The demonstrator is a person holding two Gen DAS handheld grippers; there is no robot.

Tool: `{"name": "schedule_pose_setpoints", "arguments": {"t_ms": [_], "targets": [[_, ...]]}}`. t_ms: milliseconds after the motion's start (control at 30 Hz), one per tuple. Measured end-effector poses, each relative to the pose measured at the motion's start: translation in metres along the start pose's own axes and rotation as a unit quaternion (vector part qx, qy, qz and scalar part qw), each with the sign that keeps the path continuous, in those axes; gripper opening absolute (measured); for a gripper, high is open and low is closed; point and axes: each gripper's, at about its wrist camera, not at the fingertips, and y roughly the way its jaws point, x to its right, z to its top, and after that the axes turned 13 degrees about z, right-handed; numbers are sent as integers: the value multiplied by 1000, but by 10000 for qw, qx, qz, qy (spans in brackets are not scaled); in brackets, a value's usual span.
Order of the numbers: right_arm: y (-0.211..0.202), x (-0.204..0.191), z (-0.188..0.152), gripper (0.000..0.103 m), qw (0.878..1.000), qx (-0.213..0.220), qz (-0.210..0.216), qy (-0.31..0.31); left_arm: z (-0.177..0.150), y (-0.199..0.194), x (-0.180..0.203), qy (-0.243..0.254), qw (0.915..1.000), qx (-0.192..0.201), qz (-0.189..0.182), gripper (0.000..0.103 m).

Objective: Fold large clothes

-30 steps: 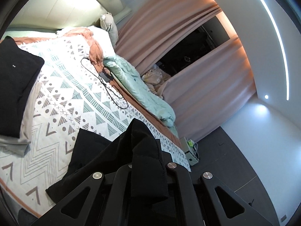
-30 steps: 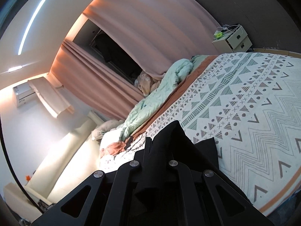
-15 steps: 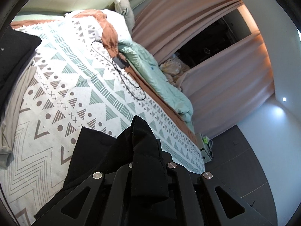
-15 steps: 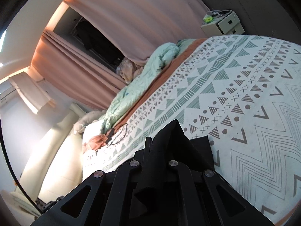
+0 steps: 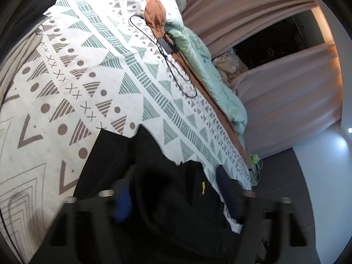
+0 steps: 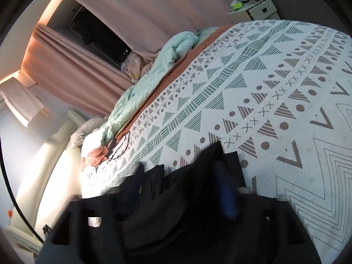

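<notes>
A black garment (image 5: 143, 165) lies bunched on the patterned bed cover (image 5: 88, 77), close under both cameras. My left gripper (image 5: 176, 189) hangs just over it. Its jaws are opening, and the blue pads (image 5: 123, 202) stand wide apart with black cloth slack between them and not pressed. In the right wrist view the same black garment (image 6: 191, 176) spreads below my right gripper (image 6: 180, 189). Its jaws are opening too, and its blue pads (image 6: 226, 198) stand clear of the cloth between them. Both sets of fingers are blurred.
A black cable with a charger (image 5: 167, 46) lies on the cover near a rust-coloured cloth (image 5: 154, 11). A mint duvet (image 5: 211, 72) runs along the far side by pink curtains (image 5: 275, 99). Dark folded clothes (image 5: 41, 2) sit far left. A nightstand (image 6: 253, 11) stands beyond the bed.
Both grippers have come down closer to the bed. Each was shut on a fold of the black garment; now the jaws are spread and the cloth has dropped loose.
</notes>
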Motion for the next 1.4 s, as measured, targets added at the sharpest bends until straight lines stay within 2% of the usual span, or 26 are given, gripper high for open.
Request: {"name": "schedule_pose_setpoints", "arguments": {"t_ms": [67,167,367,667,867,1067,1200,1400], "targets": [[-4,-3,-2,77,9998,81,-74,-171,-2,-7,2,91,9997,207,74,84],[-10,4,-5,77,9998,20,-162,-127,-5,-11,1,215,9995,177,145,84],[-28,21,-20,77,9990,-115,-422,72,-17,-27,-19,323,9977,228,548,84],[-48,23,-47,77,9968,-412,-682,114,-43,-49,-63,224,9955,-35,915,84],[-49,4,-74,77,9947,-744,-692,-137,-66,-64,-91,183,9933,-239,1119,84],[-39,-37,-110,76,9866,-1262,-659,-800,-89,-81,-119,216,9919,-401,1188,80],[-29,-66,-140,69,9781,-1597,-598,-1193,-101,-88,-136,175,9912,-496,1214,75],[-11,-93,-184,62,9667,-2045,-547,-1440,-112,-94,-148,158,9926,-687,989,70]]}}
